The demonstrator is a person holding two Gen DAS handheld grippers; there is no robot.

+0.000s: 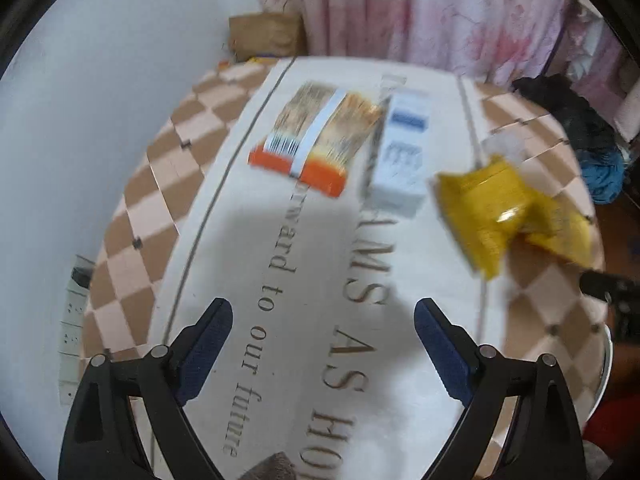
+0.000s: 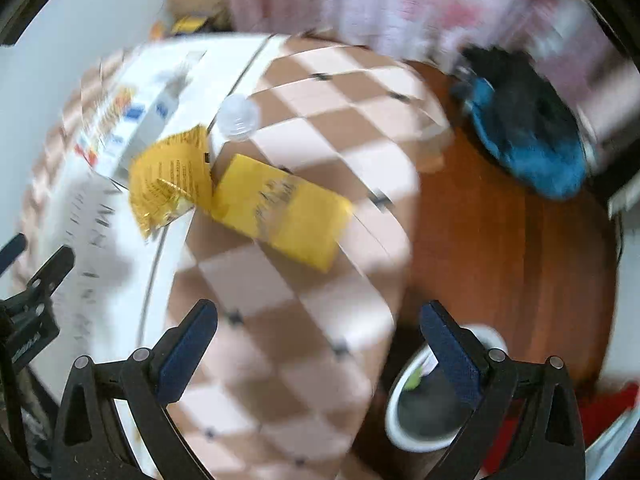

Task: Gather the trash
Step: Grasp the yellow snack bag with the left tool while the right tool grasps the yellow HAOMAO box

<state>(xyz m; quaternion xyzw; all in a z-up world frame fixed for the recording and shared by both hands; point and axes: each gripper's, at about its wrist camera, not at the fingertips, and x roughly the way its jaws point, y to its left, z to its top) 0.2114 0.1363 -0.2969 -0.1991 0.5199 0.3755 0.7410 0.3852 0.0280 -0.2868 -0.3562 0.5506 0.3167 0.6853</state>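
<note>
Trash lies on a table with a checked cloth [image 1: 160, 168]. An orange and tan packet [image 1: 316, 136] lies at the far middle, a white and blue box [image 1: 404, 148] beside it, and two yellow wrappers [image 1: 480, 208] at the right edge. My left gripper [image 1: 323, 316] is open and empty above the cloth's lettering. In the right wrist view the yellow wrappers [image 2: 172, 184] [image 2: 280, 208] lie ahead, with a clear plastic lid [image 2: 238, 117] beyond. My right gripper [image 2: 318, 318] is open and empty over the table's right edge. A white bin [image 2: 400, 412] stands on the floor below it.
A white wall is at the left. Pink curtains [image 1: 420, 8] hang behind the table. A brown paper bag [image 1: 266, 34] stands at the far edge. Dark and blue cloth [image 2: 528, 128] lies on the wooden floor [image 2: 500, 248] at the right. The left gripper shows at the right view's left edge [image 2: 32, 292].
</note>
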